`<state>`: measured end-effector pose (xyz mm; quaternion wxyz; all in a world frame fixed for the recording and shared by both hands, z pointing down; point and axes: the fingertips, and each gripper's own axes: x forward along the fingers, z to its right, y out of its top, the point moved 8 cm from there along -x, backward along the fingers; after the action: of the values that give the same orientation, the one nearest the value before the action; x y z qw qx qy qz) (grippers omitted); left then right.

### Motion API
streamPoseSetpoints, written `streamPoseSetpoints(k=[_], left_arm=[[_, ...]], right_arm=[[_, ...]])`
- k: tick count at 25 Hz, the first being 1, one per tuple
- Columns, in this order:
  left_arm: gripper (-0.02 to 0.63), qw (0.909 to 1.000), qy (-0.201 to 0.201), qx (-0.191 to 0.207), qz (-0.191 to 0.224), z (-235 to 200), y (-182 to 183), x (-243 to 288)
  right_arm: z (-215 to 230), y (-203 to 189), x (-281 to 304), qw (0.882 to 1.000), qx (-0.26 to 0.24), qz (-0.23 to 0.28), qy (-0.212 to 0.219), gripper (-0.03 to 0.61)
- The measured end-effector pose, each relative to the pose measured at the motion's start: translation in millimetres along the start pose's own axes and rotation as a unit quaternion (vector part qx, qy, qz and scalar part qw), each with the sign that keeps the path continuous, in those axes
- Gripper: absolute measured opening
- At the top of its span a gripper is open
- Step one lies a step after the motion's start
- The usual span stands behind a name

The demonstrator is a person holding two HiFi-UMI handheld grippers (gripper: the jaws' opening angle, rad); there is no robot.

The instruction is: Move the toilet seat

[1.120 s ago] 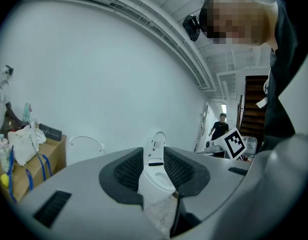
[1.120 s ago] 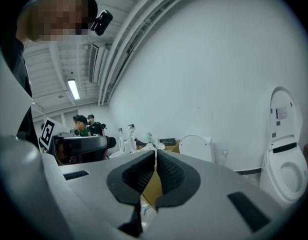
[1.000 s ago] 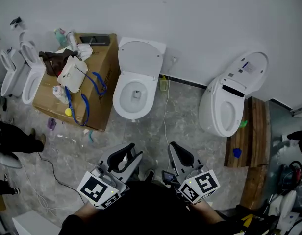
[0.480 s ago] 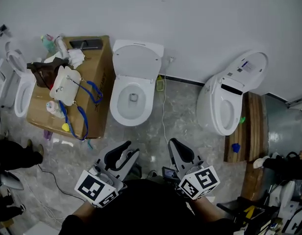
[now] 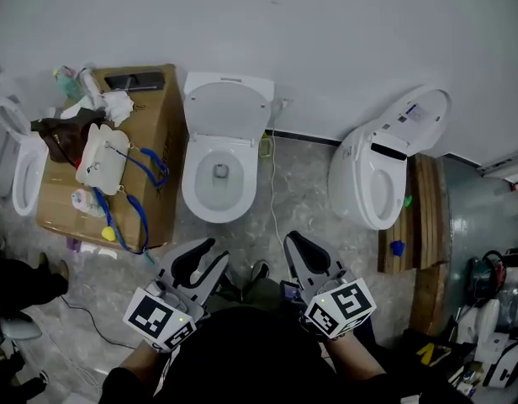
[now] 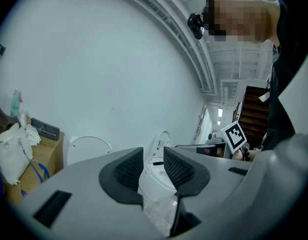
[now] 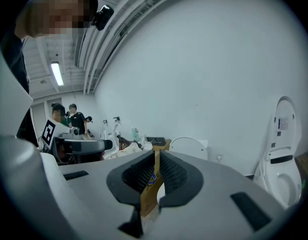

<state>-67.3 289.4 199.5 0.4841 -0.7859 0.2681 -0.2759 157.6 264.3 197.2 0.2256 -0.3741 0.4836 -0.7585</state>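
The middle white toilet (image 5: 213,182) stands against the wall with its lid (image 5: 228,108) raised; this lid (image 7: 189,146) also shows in the right gripper view. A second white toilet (image 5: 370,179) stands to its right, its lid (image 5: 420,114) tilted up. Both grippers hang low in the head view, well short of the toilets. My left gripper (image 5: 212,252) is open with nothing between its pads (image 6: 130,168); the right-hand toilet (image 6: 155,173) shows through the gap. My right gripper (image 5: 293,241) is shut, its pads (image 7: 142,176) holding nothing.
A cardboard box (image 5: 162,133) piled with bags, bottles and blue straps stands left of the middle toilet. Another toilet (image 5: 25,171) is at the far left. Wooden planks (image 5: 427,225) lie right of the second toilet. A cable (image 5: 272,188) runs along the floor.
The toilets and box have slid left and a little lower in the head view as both grippers travelled with the person. Neither gripper's jaws have changed.
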Motion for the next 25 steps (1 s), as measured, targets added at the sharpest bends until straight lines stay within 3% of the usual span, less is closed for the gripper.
streamPoseSetpoints(k=[8, 25], left_arm=[[0.135, 0.9987, 0.046, 0.001, -0.022, -31, -18, 8], [0.135, 0.9877, 0.147, -0.028, -0.045, -118, -26, 73]], right_arm=[[21, -1, 40, 0.999, -0.032, -0.022, 0.006, 0.032], [86, 0, 155, 0.996, -0.033, -0.066, 0.058, 0.034]])
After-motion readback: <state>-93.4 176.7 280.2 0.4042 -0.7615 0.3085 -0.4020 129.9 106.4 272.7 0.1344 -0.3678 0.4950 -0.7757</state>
